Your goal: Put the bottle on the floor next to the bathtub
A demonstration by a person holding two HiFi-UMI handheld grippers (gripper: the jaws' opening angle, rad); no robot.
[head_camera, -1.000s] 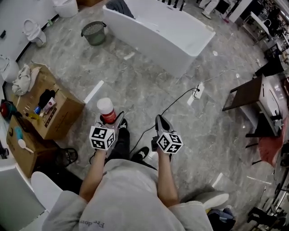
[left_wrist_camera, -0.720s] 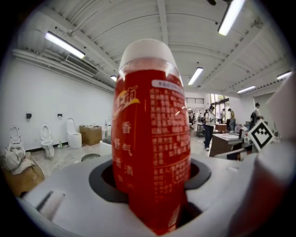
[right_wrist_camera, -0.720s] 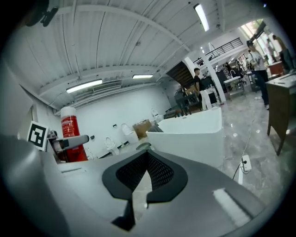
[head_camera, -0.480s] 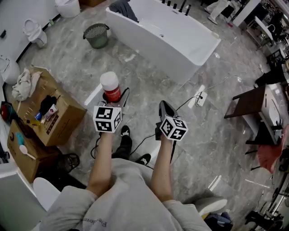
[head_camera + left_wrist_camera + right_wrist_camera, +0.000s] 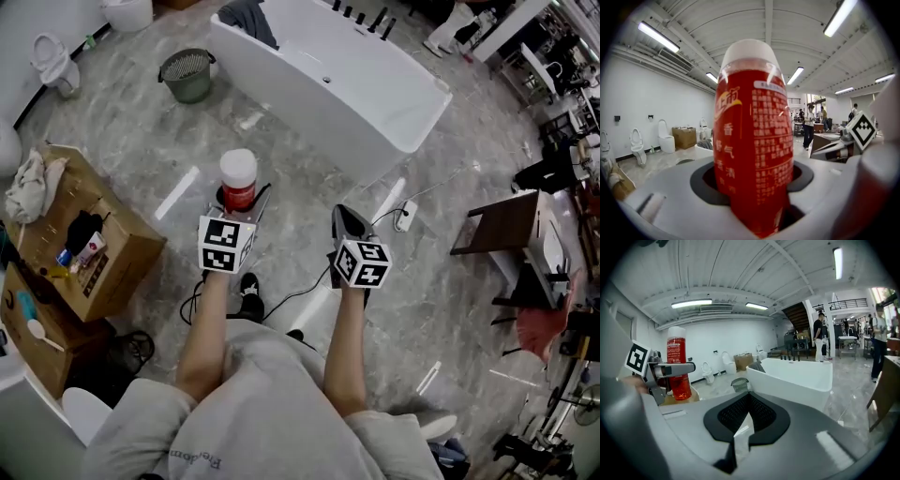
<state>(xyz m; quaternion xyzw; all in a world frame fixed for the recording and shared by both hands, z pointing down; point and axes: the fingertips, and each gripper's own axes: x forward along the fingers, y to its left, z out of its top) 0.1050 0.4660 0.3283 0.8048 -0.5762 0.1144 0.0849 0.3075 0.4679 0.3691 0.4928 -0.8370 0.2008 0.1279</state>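
- The bottle (image 5: 238,180), red with a white cap, stands upright in the left gripper (image 5: 238,204), which clamps it low on its body. It is carried above the floor (image 5: 309,192), short of the bathtub (image 5: 328,89).
- Held so low, the tall bottle may tip or slip if swung.
- Released while tilted, it could topple on the smooth floor.
- The right gripper (image 5: 348,225) is clenched on nothing.
- The power strip (image 5: 405,217) and its cord lie ahead and could trip the person.
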